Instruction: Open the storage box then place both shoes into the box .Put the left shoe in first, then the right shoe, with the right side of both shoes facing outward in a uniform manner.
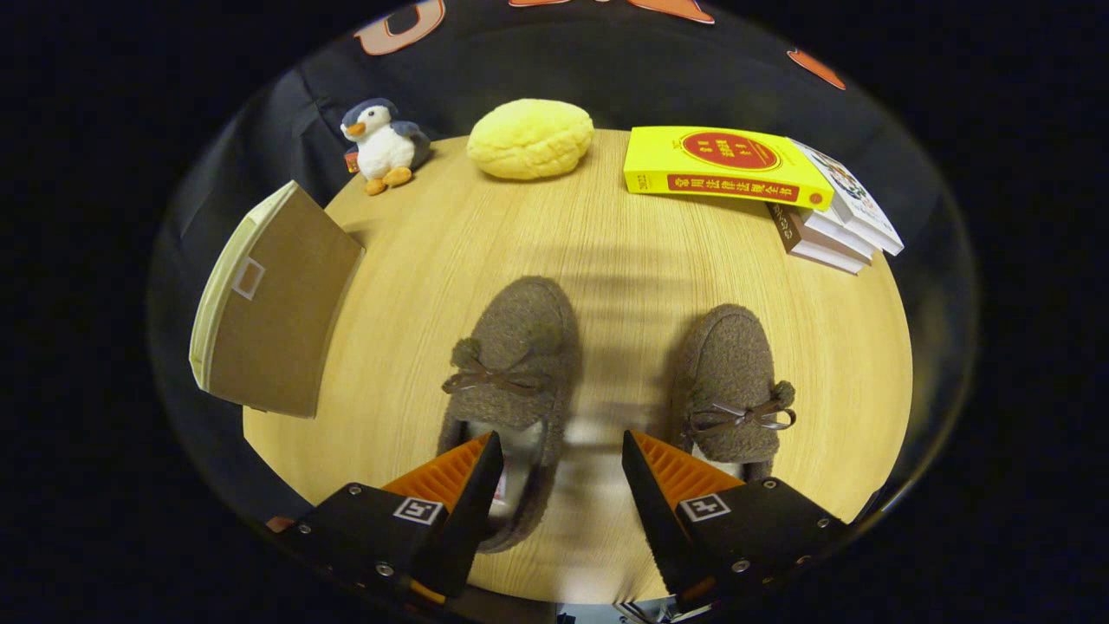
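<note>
Two brown fuzzy slippers with small bows lie side by side on the wooden table (606, 225), toes pointing away from me. The left shoe (511, 364) is partly under my left finger; the right shoe (732, 381) sits just ahead of my right finger. My gripper (561, 455) is open above the bare strip of table between the two shoes, holding nothing. The brown storage box (273, 303) with a pale rim stands at the table's left edge, its flat brown face toward the shoes; whether it is open I cannot tell.
At the far side of the table are a plush penguin (381, 143), a yellow bun-shaped cushion (530, 139) and a stack of books (780, 186) with a yellow one on top. Bare tabletop lies between them and the shoes.
</note>
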`<control>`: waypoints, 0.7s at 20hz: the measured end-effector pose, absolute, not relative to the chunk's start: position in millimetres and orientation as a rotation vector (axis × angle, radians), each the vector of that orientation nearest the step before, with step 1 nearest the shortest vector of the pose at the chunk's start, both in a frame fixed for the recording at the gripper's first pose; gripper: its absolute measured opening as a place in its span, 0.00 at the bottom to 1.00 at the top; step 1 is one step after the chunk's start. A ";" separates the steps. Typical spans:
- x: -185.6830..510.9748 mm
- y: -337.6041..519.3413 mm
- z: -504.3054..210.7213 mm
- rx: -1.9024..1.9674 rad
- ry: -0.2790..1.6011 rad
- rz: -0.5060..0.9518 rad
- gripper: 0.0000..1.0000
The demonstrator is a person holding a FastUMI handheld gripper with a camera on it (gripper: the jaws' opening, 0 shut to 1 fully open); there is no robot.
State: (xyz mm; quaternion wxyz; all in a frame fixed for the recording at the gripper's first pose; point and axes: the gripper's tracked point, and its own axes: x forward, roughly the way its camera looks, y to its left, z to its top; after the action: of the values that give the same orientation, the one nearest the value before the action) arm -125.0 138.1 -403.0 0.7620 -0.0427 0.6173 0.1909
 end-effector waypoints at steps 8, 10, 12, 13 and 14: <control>-113.6 156.9 -430.7 -0.040 1.337 0.466 0.43; -109.4 161.3 -434.7 -0.032 1.324 0.468 0.28; -108.7 164.8 -437.2 -0.053 1.314 0.479 0.19; -108.7 164.8 -438.3 -0.062 1.304 0.486 0.16; -108.1 165.4 -437.8 -0.064 1.296 0.491 0.14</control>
State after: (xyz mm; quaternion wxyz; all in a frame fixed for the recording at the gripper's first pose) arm -108.1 165.4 -437.8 0.7689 -0.0295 0.5973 0.2263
